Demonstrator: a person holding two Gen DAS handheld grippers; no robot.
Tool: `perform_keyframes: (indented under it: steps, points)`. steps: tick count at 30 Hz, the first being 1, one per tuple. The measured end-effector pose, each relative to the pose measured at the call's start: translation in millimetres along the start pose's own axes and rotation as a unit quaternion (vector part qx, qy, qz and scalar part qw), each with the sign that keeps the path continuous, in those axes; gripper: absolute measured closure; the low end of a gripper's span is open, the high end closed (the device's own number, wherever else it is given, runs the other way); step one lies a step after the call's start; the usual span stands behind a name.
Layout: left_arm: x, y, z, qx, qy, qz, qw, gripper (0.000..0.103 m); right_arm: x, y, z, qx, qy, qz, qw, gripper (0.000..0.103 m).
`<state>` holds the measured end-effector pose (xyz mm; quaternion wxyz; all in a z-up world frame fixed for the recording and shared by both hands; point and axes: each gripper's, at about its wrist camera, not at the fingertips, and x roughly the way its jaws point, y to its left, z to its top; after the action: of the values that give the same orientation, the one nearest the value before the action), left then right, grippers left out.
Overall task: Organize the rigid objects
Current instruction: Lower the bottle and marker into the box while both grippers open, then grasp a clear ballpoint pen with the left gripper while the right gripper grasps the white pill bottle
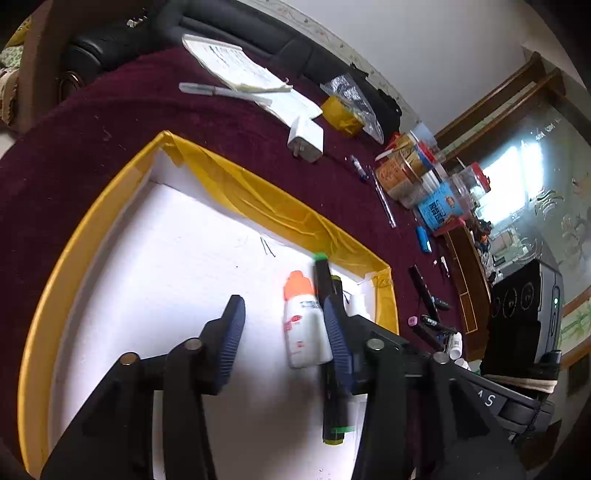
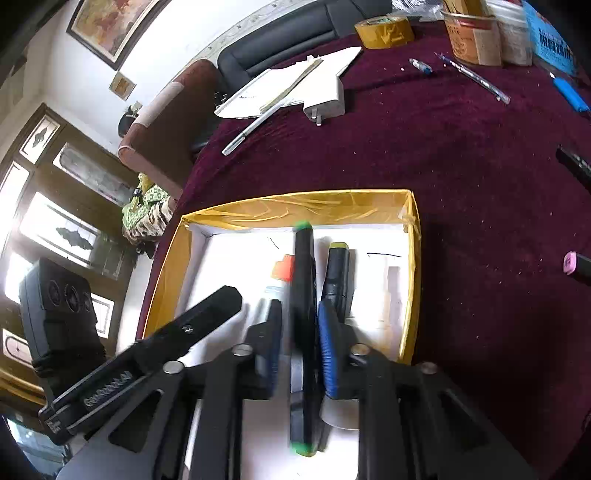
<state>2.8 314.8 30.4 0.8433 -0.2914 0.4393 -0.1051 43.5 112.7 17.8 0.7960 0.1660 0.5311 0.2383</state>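
Covering the table point(image 1: 155, 110) is a dark maroon cloth, strewn with a charger point(image 1: 306, 139), papers point(image 1: 236, 70), a tape roll point(image 2: 384, 28), pens and jars; a dark sofa and white wall lie behind, upper frame. At centre sits a white tray point(image 1: 92, 229) edged in yellow tape. Inside it, lower middle of both views, lie a white bottle point(image 1: 306, 332) with an orange cap, a green-tipped black marker point(image 2: 303, 314) and a yellow-tipped one point(image 2: 338, 269) beside it. The left gripper point(image 1: 284, 332) has fingers moderately apart, the bottle lying loose by the right one. The right gripper point(image 2: 299, 339) has narrow fingers around the green-tipped marker; whether they still press it I cannot tell.
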Motion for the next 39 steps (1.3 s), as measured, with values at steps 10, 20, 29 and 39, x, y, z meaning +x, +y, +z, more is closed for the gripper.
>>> perform_keyframes:
  steps: [10, 20, 29, 39]
  points:
    - [-65, -66, -34, 0.025, -0.057, -0.051, 0.9968, 0.032, -70, -4, -15, -0.061, -0.079, -0.028, 0.995, 0.064]
    - [-52, -159, -126, 0.118, 0.006, -0.116, 0.9861, 0.029, -186, -97, -59, -0.078, -0.21, -0.139, 0.965, 0.029]
    - [-17, -182, -162, 0.121, 0.046, -0.092, 0.9872, 0.029, -282, -263, -80, 0.093, -0.229, -0.21, 0.946, 0.029]
    - [-14, -177, -169, 0.122, 0.047, -0.073, 0.9887, 0.029, -256, -282, -53, 0.093, -0.193, -0.204, 0.955, 0.032]
